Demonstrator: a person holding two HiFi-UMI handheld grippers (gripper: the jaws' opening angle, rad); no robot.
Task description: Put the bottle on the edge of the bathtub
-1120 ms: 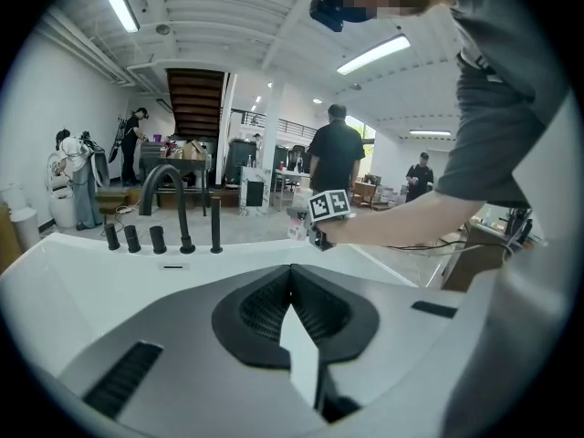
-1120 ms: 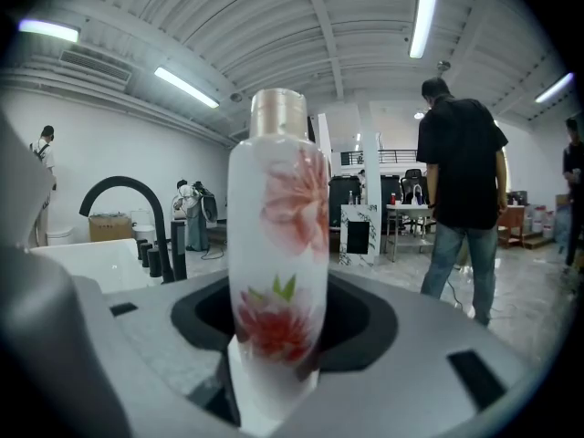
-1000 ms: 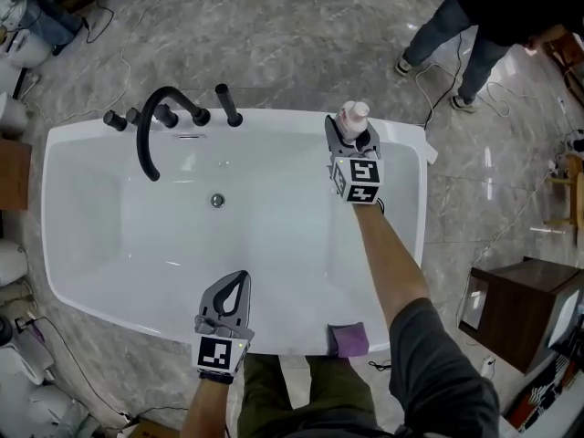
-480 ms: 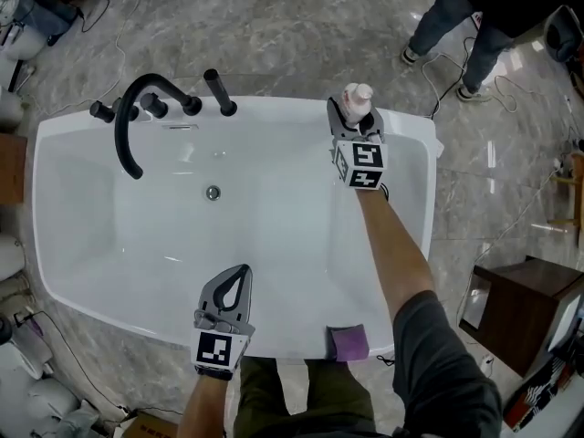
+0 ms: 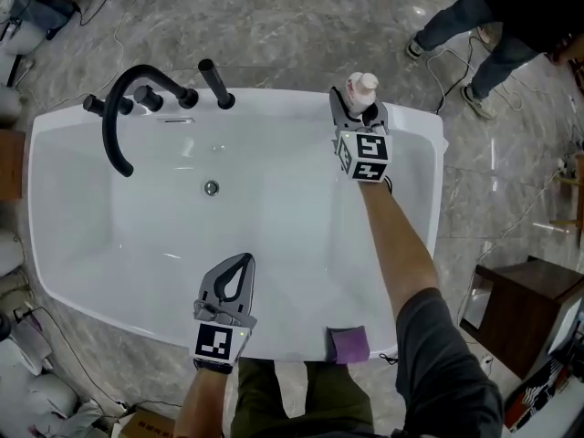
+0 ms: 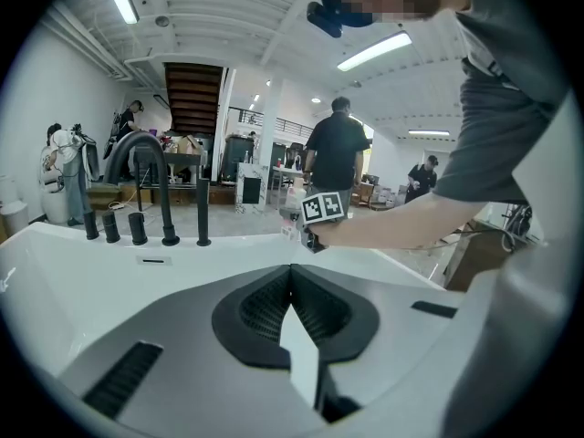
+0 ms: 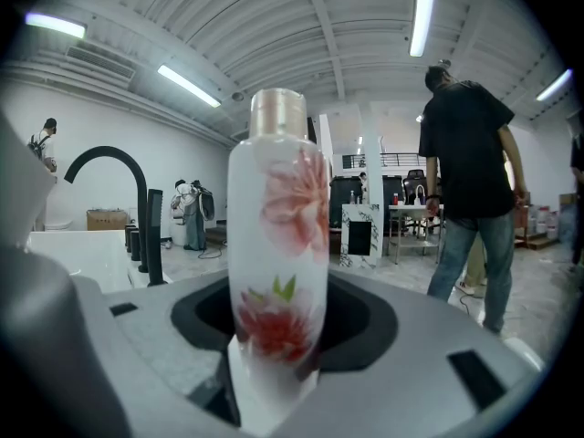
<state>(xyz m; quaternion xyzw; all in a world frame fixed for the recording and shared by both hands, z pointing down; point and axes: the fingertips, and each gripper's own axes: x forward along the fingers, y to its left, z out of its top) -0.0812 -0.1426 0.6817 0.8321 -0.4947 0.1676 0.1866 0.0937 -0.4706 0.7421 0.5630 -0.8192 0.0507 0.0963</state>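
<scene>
A white bottle with pink flowers and a pale cap stands upright between the jaws of my right gripper, which is shut on it. It is at the far rim of the white bathtub, toward the right corner. In the right gripper view the bottle fills the middle, with the jaws closed round its lower body. My left gripper hovers over the tub's near side, shut and empty, its tips meeting.
A black arched faucet with several black handles stands on the far left rim. A purple cloth lies on the near rim. A person stands on the marble floor beyond the tub. A wooden cabinet is at the right.
The head view has shifted a little. My right gripper keeps the bottle at the far rim, hardly moved against the tub. The left gripper stays where it was.
</scene>
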